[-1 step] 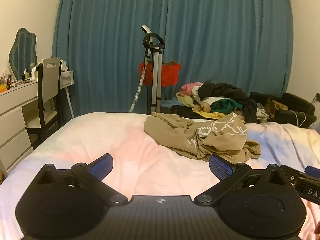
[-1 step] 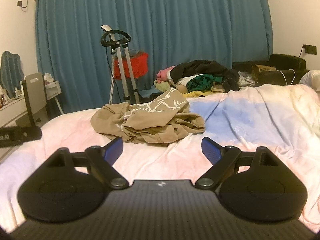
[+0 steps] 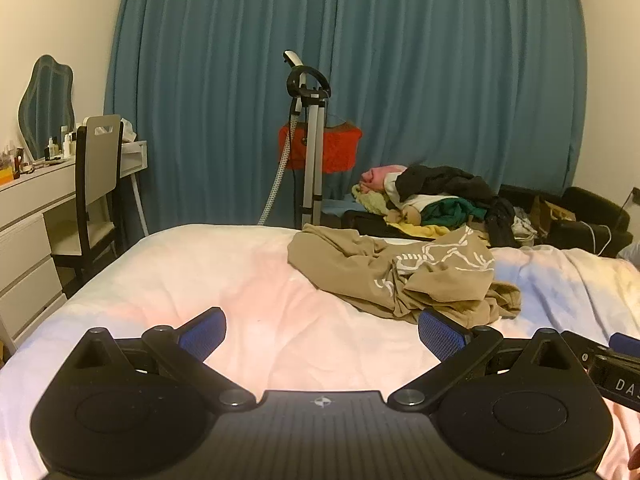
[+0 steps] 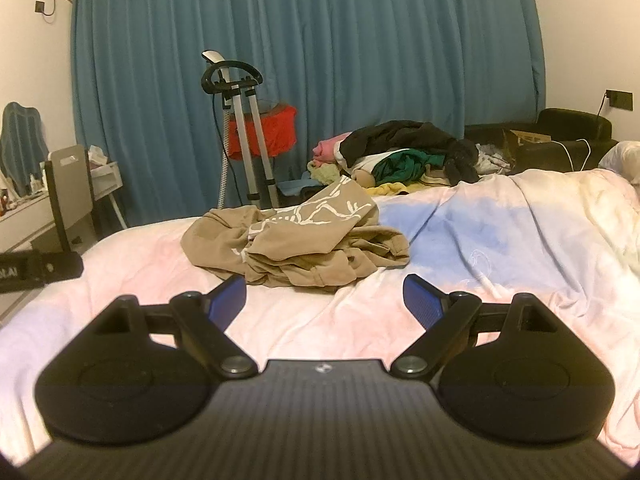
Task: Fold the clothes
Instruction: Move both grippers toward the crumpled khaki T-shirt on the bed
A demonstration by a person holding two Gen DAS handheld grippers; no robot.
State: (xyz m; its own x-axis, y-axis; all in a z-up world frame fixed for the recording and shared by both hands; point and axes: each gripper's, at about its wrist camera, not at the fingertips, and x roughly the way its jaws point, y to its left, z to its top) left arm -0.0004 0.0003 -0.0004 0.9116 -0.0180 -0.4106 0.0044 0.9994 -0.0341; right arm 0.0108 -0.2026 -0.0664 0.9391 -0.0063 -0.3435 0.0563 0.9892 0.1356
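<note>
A crumpled tan garment (image 3: 400,276) with a white line print lies in a heap on the pink and blue bed cover (image 3: 200,264). My left gripper (image 3: 322,334) is open above the cover, short of the garment, with nothing between its blue pads. In the right wrist view the same tan garment (image 4: 304,240) lies just beyond my right gripper (image 4: 324,298), which is open and holds nothing. Part of the right gripper's body (image 3: 616,364) shows at the left view's right edge. The left gripper's body (image 4: 36,270) shows at the right view's left edge.
A pile of mixed clothes (image 3: 436,196) lies beyond the bed's far edge, beside a black sofa (image 3: 592,212). A garment steamer stand (image 3: 310,152) stands before the blue curtain. A chair (image 3: 96,184) and a white desk (image 3: 32,200) are at the left.
</note>
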